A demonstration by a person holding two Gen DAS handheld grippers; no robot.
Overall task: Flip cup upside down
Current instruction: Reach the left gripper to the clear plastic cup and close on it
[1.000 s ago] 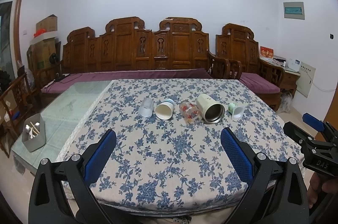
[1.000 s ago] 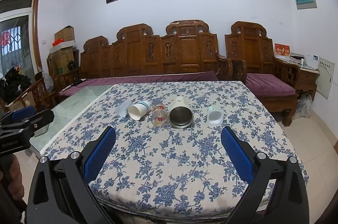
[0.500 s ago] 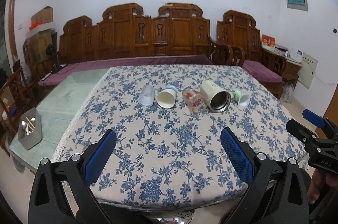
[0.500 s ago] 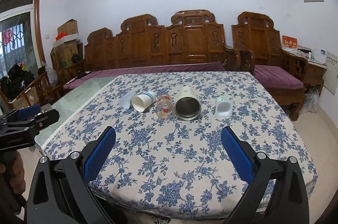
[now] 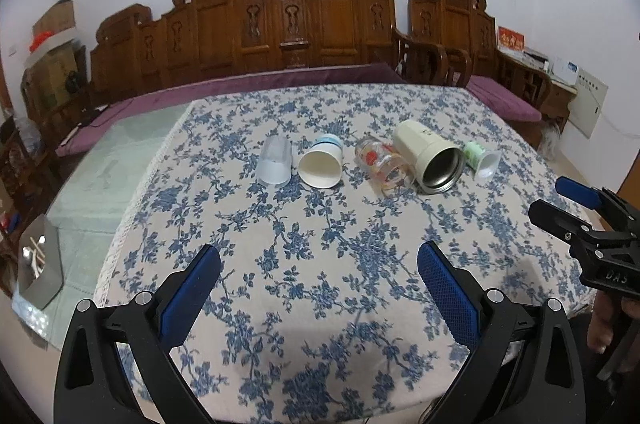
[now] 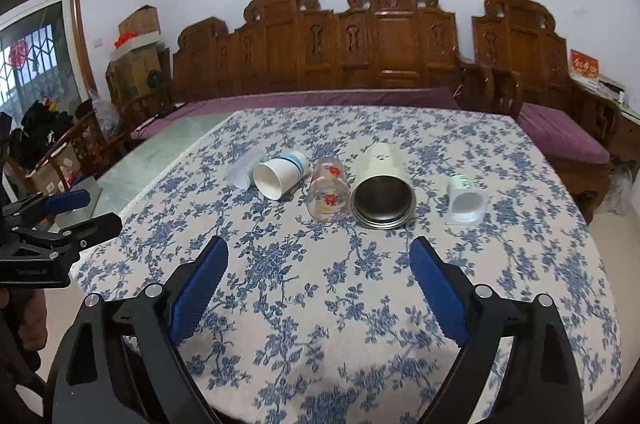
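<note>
**Both grippers spread, five cups on their sides mid-surface**

Left gripper (image 5: 319, 278) jaws wide apart, nothing between the blue pads, hovering over the near part of the surface (image 5: 320, 264), which has a blue floral cloth. Right gripper (image 6: 319, 274) same: spread, holding nothing, near edge of the cloth. Each gripper shows at the edge of the other's view, apart from the cups.

Five cups lie tipped over in a row across the middle, mouths toward the cameras. Left to right: frosted plastic cup (image 5: 274, 162), white paper cup (image 5: 321, 162) with a blue band, clear glass cup (image 5: 382, 164) with red print, cream steel-lined cup (image 5: 430, 156), small green-and-white cup (image 5: 482, 160). Glass cup and cream cup look touching or just beside each other; paper cup sits just beside the frosted one; the small cup is a bit apart on the right. None upright, none inverted.

Bare glass tabletop (image 5: 116, 168) left of the cloth. Carved wooden bench (image 6: 360, 56) with purple cushion behind.
</note>
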